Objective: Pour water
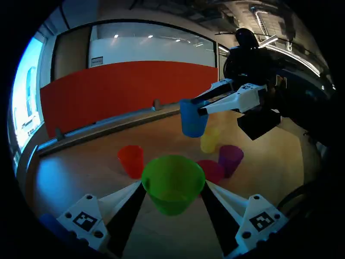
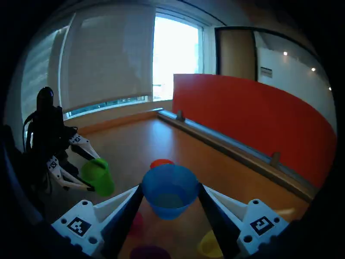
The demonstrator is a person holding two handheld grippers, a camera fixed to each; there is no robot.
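Above the table (image 1: 267, 168), your left gripper (image 1: 172, 192) presses both fingers (image 1: 129, 207) on the upright green cup (image 1: 173, 177), and your right gripper (image 2: 170, 194) clamps the upright blue cup (image 2: 169, 185) likewise. From the green cup, the blue cup lies ahead, higher and rightward, well apart. A red cup (image 1: 131, 160), yellow cup (image 1: 210, 139), purple cup (image 1: 230, 159) and magenta cup (image 1: 212, 170) stand below that gap; I judge nothing blocks closing it.

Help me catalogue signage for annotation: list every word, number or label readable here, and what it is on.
Nothing reads clearly.
The wall sign: too small, blurred.
The square markers on the left gripper and right gripper: black-and-white patterns, no letters.
The green cup and blue cup: no print visible.
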